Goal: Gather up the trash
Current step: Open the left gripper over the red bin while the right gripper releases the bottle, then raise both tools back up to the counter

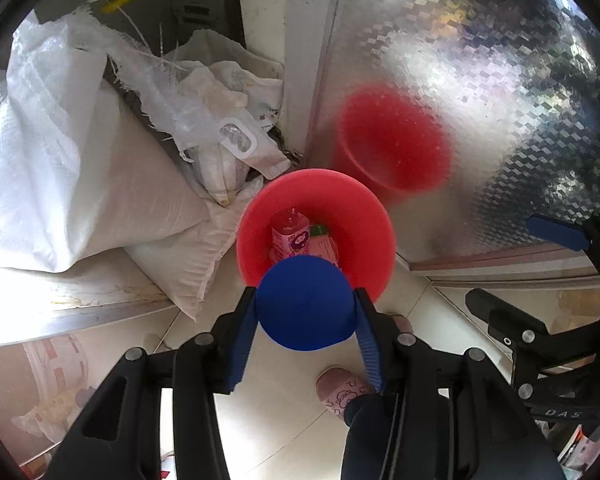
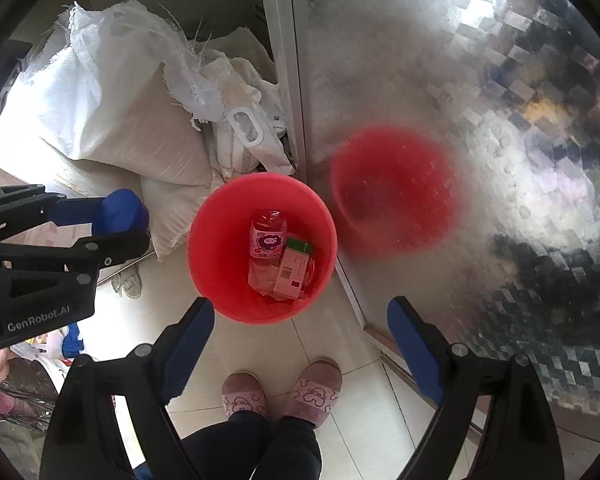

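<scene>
Left gripper (image 1: 306, 312) clamps round blue ball (image 1: 306, 302) over red plastic bucket (image 2: 224, 216), hiding part; right gripper (image 2: 300, 316) wide apart, empty.

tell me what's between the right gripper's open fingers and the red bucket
Only bare pale floor tile, in the right wrist view; right gripper holds nothing, red bucket just beyond.

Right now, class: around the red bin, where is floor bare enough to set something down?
Bare tile lies between the bin and the slippers, and right along the metal panel. Left is crowded: white sacks press against the bin.
</scene>
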`<action>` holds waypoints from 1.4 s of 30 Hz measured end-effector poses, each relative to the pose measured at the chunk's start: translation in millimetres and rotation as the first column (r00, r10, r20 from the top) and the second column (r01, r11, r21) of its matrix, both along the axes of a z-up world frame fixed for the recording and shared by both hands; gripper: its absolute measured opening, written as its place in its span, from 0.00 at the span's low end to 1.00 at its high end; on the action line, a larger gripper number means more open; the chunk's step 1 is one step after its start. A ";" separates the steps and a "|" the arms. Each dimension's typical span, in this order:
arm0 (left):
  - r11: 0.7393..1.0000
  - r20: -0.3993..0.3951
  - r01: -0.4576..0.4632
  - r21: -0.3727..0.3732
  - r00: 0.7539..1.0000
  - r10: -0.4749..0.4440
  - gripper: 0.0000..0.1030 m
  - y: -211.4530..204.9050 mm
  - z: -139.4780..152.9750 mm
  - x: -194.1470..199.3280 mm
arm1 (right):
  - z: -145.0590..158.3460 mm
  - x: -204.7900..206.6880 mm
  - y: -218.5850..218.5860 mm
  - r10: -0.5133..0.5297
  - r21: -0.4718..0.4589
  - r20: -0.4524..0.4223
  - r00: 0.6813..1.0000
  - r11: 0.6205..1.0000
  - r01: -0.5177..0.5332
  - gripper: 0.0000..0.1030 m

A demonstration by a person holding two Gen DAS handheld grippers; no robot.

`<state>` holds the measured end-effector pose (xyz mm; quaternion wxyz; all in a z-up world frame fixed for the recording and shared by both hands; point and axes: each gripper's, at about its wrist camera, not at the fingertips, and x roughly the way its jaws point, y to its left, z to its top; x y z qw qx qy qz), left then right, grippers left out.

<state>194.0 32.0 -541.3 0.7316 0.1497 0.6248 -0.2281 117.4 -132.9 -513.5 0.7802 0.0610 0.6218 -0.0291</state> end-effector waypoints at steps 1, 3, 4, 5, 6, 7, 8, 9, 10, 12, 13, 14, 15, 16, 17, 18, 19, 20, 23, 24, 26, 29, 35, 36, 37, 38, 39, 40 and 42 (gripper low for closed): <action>1.000 0.002 0.005 -0.003 1.000 -0.005 0.43 -0.6 -0.6 0.1 | -0.4 -0.2 -0.1 0.000 0.001 0.001 1.000 1.000 0.000 0.85; 1.000 0.006 0.014 -0.004 1.000 -0.014 0.43 -1.2 -1.6 1.0 | 0.2 0.0 0.2 0.000 0.005 0.001 1.000 1.000 0.000 0.85; 1.000 0.006 0.013 -0.008 1.000 -0.013 0.43 -1.4 -1.7 2.1 | 0.7 -0.2 0.2 0.000 0.007 0.002 1.000 1.000 0.000 0.85; 1.000 0.005 0.012 -0.017 1.000 -0.012 0.43 -1.0 -1.0 3.1 | 1.2 -0.3 0.5 0.000 0.006 0.003 1.000 1.000 0.000 0.85; 1.000 0.003 0.012 -0.023 1.000 -0.012 0.43 -0.7 -1.0 4.6 | 1.6 0.0 1.0 0.003 0.002 0.002 1.000 1.000 -0.003 0.85; 1.000 0.003 0.011 -0.025 1.000 -0.011 0.43 -0.9 -0.5 5.3 | 2.2 0.0 1.2 0.005 -0.001 0.002 1.000 1.000 -0.005 0.85; 1.000 0.003 0.013 -0.024 1.000 -0.013 0.43 -1.1 -0.2 5.9 | 2.7 0.2 1.3 0.006 -0.003 0.003 1.000 1.000 -0.006 0.85; 1.000 0.002 0.014 -0.023 1.000 -0.014 0.44 -1.9 0.6 5.4 | 3.0 0.3 1.4 0.006 -0.004 0.003 1.000 1.000 -0.006 0.85; 1.000 0.001 0.016 -0.024 1.000 -0.016 0.48 -2.0 1.3 5.5 | 3.1 0.2 1.2 0.006 -0.005 0.002 1.000 1.000 -0.006 0.85; 0.999 0.002 0.016 -0.028 1.000 -0.016 0.55 -1.6 3.5 5.2 | 4.0 0.6 1.7 0.007 -0.007 0.001 1.000 1.000 -0.007 0.85; 0.999 0.000 0.015 -0.032 1.000 -0.015 0.57 -0.7 4.7 4.7 | 5.2 0.8 2.3 0.007 -0.008 0.001 1.000 1.000 -0.007 0.85; 0.999 -0.004 0.013 -0.037 1.000 -0.013 0.57 0.6 6.3 4.3 | 6.6 0.8 2.7 0.009 -0.009 0.005 1.000 1.000 -0.009 0.85; 0.999 -0.007 0.012 -0.041 1.000 -0.013 0.57 2.6 8.1 4.0 | 8.2 0.5 3.3 0.012 -0.009 0.008 1.000 1.000 -0.012 0.85; 0.999 -0.007 0.010 -0.044 1.000 -0.010 0.57 3.7 9.7 3.4 | 10.0 0.3 4.0 0.015 -0.007 0.010 1.000 1.000 -0.015 0.85; 0.999 -0.003 0.009 -0.043 1.000 -0.009 0.57 4.8 11.4 2.5 | 11.7 -0.1 4.8 0.019 -0.007 0.013 1.000 1.000 -0.019 0.85; 0.999 0.002 0.008 -0.040 1.000 -0.008 0.57 6.1 13.7 1.1 | 13.6 -0.6 5.8 0.021 -0.009 0.016 1.000 1.000 -0.020 0.85; 0.999 0.006 0.008 -0.037 1.000 -0.007 0.57 7.3 16.1 -0.4 | 15.5 -1.1 6.6 0.023 -0.010 0.020 1.000 1.000 -0.023 0.85; 0.999 0.009 0.006 -0.036 1.000 -0.006 0.57 8.8 19.4 -2.0 | 17.9 -2.0 7.6 0.024 -0.012 0.025 0.999 1.000 -0.024 0.85; 0.999 0.016 0.000 -0.036 1.000 0.001 0.57 14.2 32.0 -7.6 | 25.8 -5.6 11.5 0.031 -0.019 0.037 0.999 0.999 -0.030 0.85; 0.999 0.021 -0.004 -0.035 1.000 0.005 0.57 15.4 37.0 -9.5 | 29.5 -7.1 12.9 0.034 -0.024 0.041 0.999 0.999 -0.033 0.85; 0.999 0.031 -0.011 -0.033 0.999 0.012 0.57 19.6 50.1 -14.6 | 40.4 -10.2 16.2 0.038 -0.027 0.051 0.998 0.999 -0.037 0.85; 0.999 0.034 -0.024 -0.041 0.999 0.025 0.57 27.5 76.5 -23.3 | 64.1 -15.4 20.9 0.040 -0.032 0.072 0.997 0.999 -0.038 0.85; 0.996 0.061 -0.057 -0.061 0.996 0.061 0.58 40.5 140.8 -40.9 | 123.8 -26.7 28.6 0.026 -0.015 0.116 0.993 1.000 -0.024 0.85; 0.996 0.064 -0.062 -0.066 0.996 0.066 0.59 42.3 152.1 -43.1 | 134.2 -28.8 30.1 0.024 -0.010 0.123 0.992 1.000 -0.023 0.85; 0.995 0.066 -0.063 -0.071 0.996 0.068 0.63 44.3 163.7 -46.1 | 144.9 -30.3 32.2 0.023 -0.008 0.130 0.991 1.000 -0.022 0.85; 0.995 0.070 -0.059 -0.075 0.995 0.064 0.65 46.7 175.3 -48.7 | 155.7 -32.2 33.4 0.025 -0.007 0.140 0.990 1.000 -0.024 0.85; 0.996 0.081 -0.055 -0.071 0.995 0.060 0.66 48.6 186.6 -51.3 | 165.9 -34.6 34.6 0.028 -0.011 0.153 0.988 1.000 -0.027 0.85; 0.997 0.093 -0.052 -0.065 0.994 0.058 0.66 50.9 197.4 -53.4 | 176.3 -35.8 36.4 0.032 -0.022 0.164 0.986 0.999 -0.029 0.85; 0.997 0.116 -0.057 -0.056 0.991 0.063 0.67 55.7 218.9 -55.2 | 195.4 -35.7 40.3 0.044 -0.040 0.178 0.983 0.999 -0.037 0.85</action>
